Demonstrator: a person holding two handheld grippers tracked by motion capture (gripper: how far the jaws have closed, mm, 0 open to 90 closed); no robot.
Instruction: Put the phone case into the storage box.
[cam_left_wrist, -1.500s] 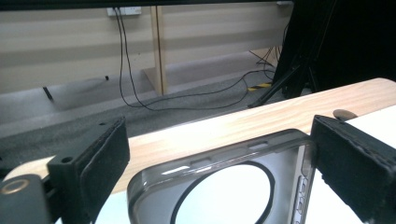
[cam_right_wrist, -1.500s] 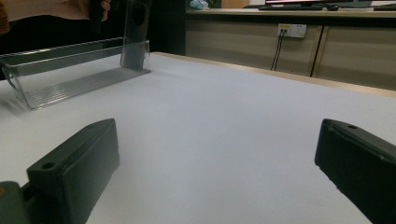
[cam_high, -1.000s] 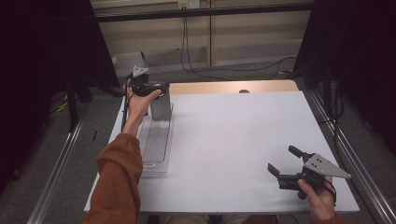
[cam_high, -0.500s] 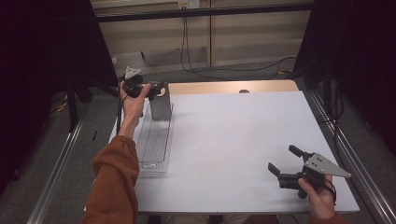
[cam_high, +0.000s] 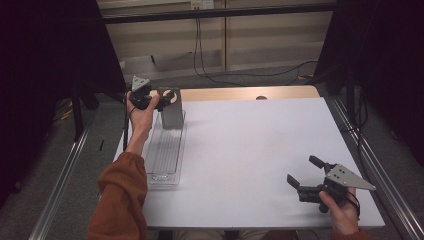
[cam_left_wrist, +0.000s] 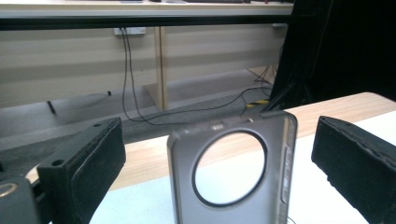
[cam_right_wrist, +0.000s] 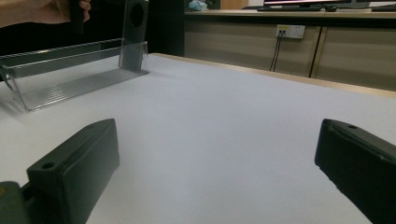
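Now your left hand-held gripper (cam_left_wrist: 215, 154) stands spread around the upright grey metal plate with a round hole (cam_left_wrist: 231, 172), in the clear plastic tray (cam_high: 165, 155).

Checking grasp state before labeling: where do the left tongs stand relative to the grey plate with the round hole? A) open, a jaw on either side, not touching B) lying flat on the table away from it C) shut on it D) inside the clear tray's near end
A: in the left gripper view the left tongs stand open, with clear gaps between each jaw and the upright grey plate.
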